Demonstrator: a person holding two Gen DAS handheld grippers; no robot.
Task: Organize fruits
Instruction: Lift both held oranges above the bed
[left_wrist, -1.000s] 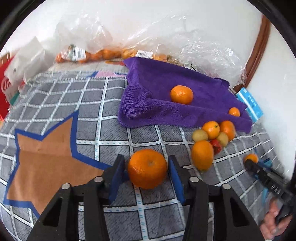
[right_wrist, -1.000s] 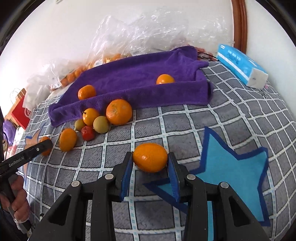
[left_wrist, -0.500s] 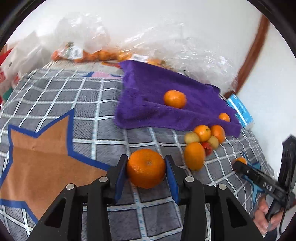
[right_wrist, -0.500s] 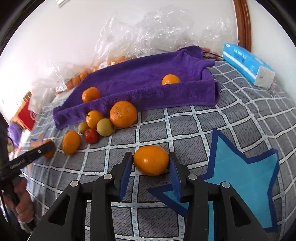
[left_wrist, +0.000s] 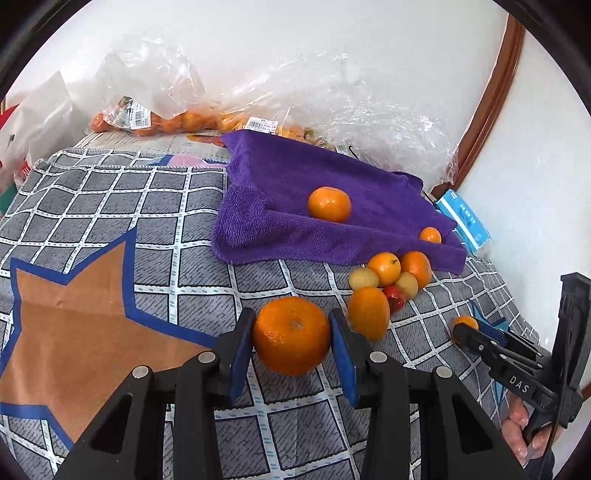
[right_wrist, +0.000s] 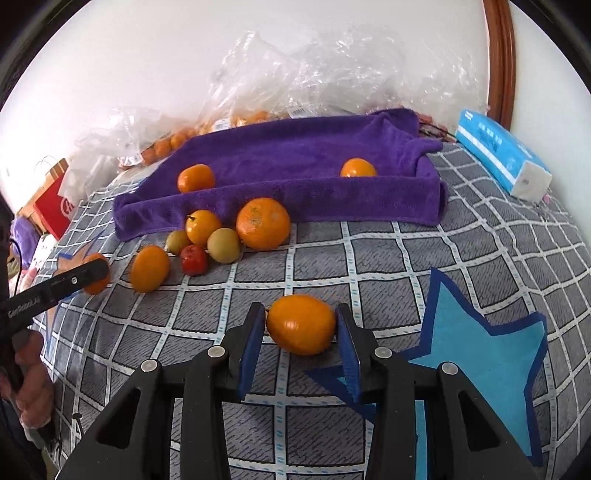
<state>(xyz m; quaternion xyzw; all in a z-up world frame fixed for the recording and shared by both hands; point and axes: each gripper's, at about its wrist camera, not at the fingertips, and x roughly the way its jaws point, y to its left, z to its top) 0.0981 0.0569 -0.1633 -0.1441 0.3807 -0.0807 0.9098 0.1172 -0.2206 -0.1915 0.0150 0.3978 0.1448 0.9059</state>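
Left gripper (left_wrist: 291, 338) pinches a mandarin (left_wrist: 291, 335); right gripper (right_wrist: 301, 326) pinches an orange (right_wrist: 301, 324), both just above the checked cloth (right_wrist: 369, 258). Round fruit could slip from the fingers, roll into the fruit pile (right_wrist: 218, 240), scattering it short of the purple towel (right_wrist: 303, 158).

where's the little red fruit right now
The red fruit lies on the checked cloth in the loose pile before the purple towel, left of centre, right wrist view.

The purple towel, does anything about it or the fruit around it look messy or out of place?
Yes. The purple towel lies rumpled, its front edge folded over, with only two oranges on it. A loose cluster of fruit sits off it on the checked cloth, just in front of that edge.
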